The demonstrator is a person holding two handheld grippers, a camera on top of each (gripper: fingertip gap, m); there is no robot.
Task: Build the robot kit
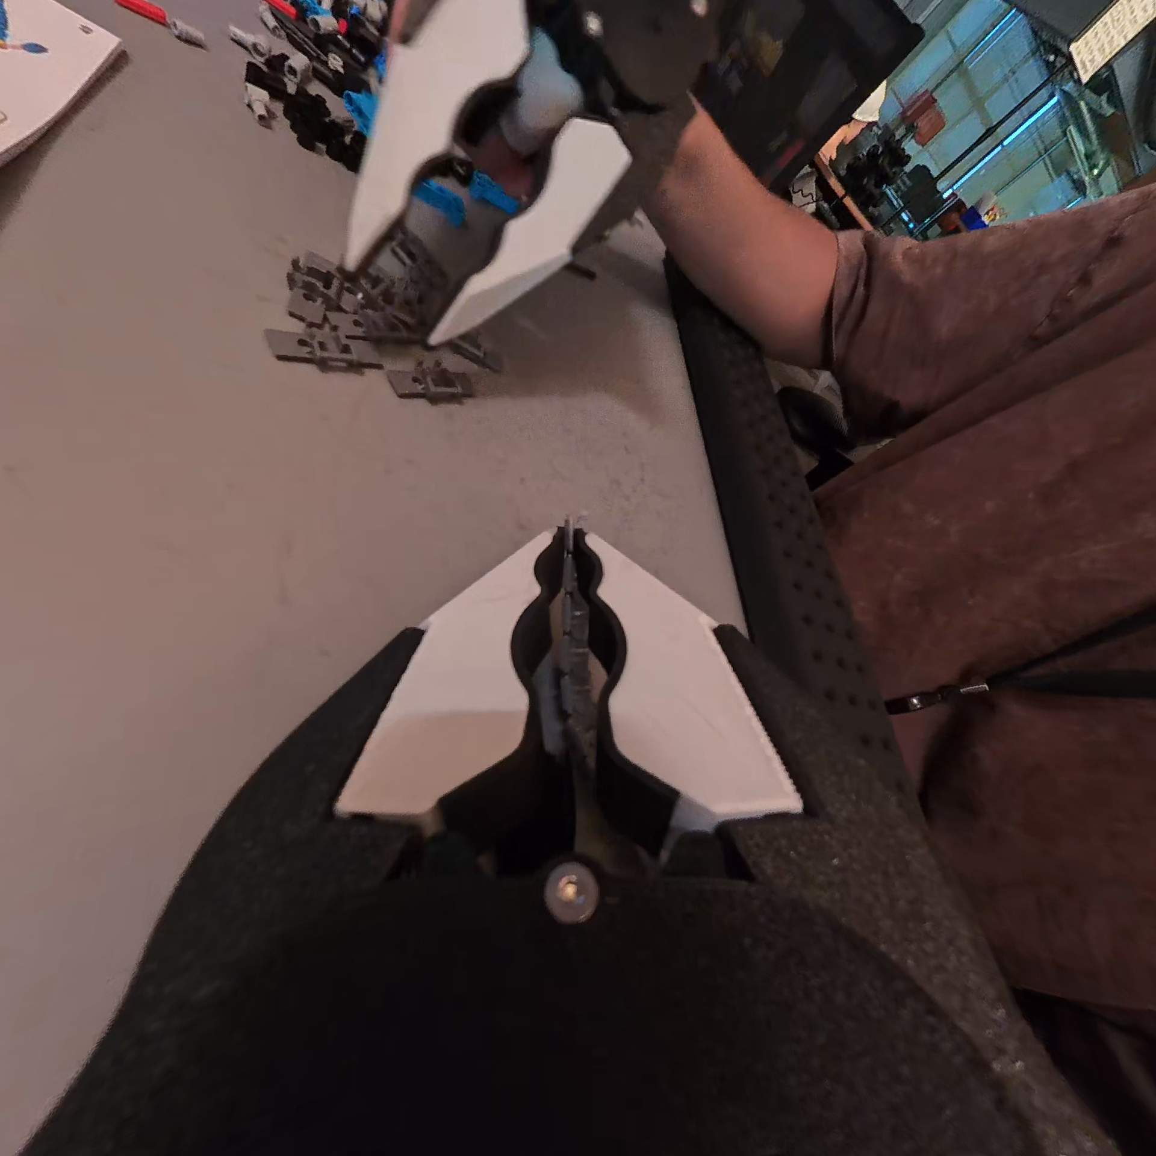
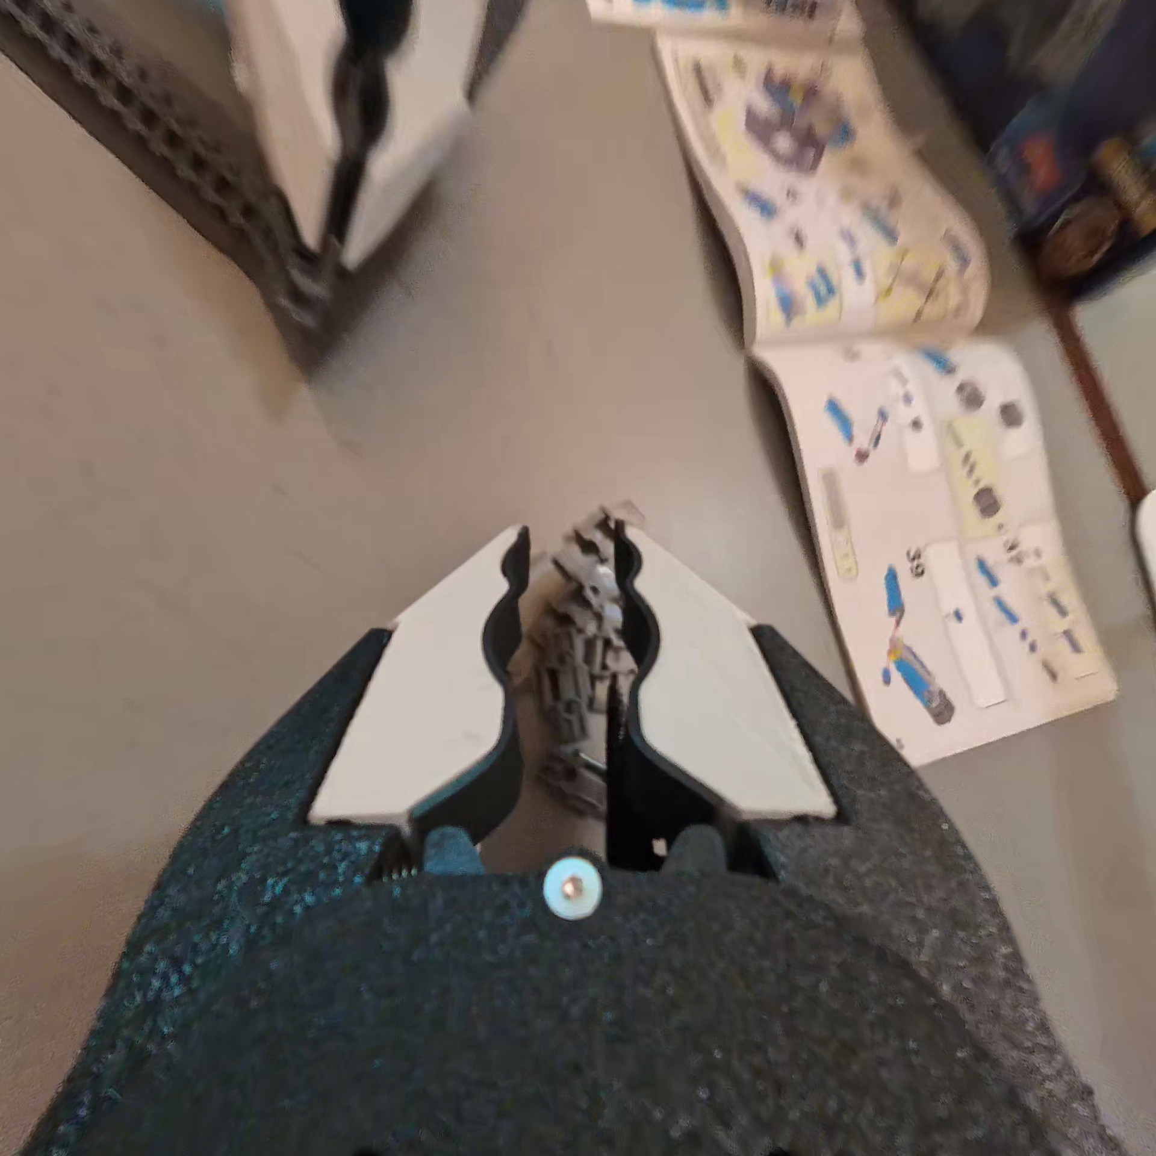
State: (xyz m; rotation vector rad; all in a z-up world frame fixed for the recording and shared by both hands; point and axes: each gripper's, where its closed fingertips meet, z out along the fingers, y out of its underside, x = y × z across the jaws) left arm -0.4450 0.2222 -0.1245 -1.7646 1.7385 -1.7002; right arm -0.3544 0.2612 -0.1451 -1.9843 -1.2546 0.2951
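Note:
My left gripper [image 1: 570, 533] is shut on a thin dark grey strip of linked plastic pieces [image 1: 572, 632], seen edge-on between its white fingers, low over the grey table [image 1: 187, 500] near its front edge. My right gripper [image 1: 394, 303] is open, tips down on a pile of dark grey flat link pieces [image 1: 338, 350]. In the right wrist view the right gripper [image 2: 569, 532] stands open with grey link pieces [image 2: 582, 657] showing in the gap between the fingers; I cannot tell if they touch. The left gripper [image 2: 331, 244] shows blurred at top left, shut.
A heap of black, blue and light grey building parts [image 1: 313, 81] lies at the far side. An open instruction booklet [image 2: 938, 500] lies to the right of the right gripper. The table's black dotted rim [image 1: 782, 500] runs beside a person's arm [image 1: 750, 250] and brown clothing. Some 11 cm of space lies between my two pairs of fingers.

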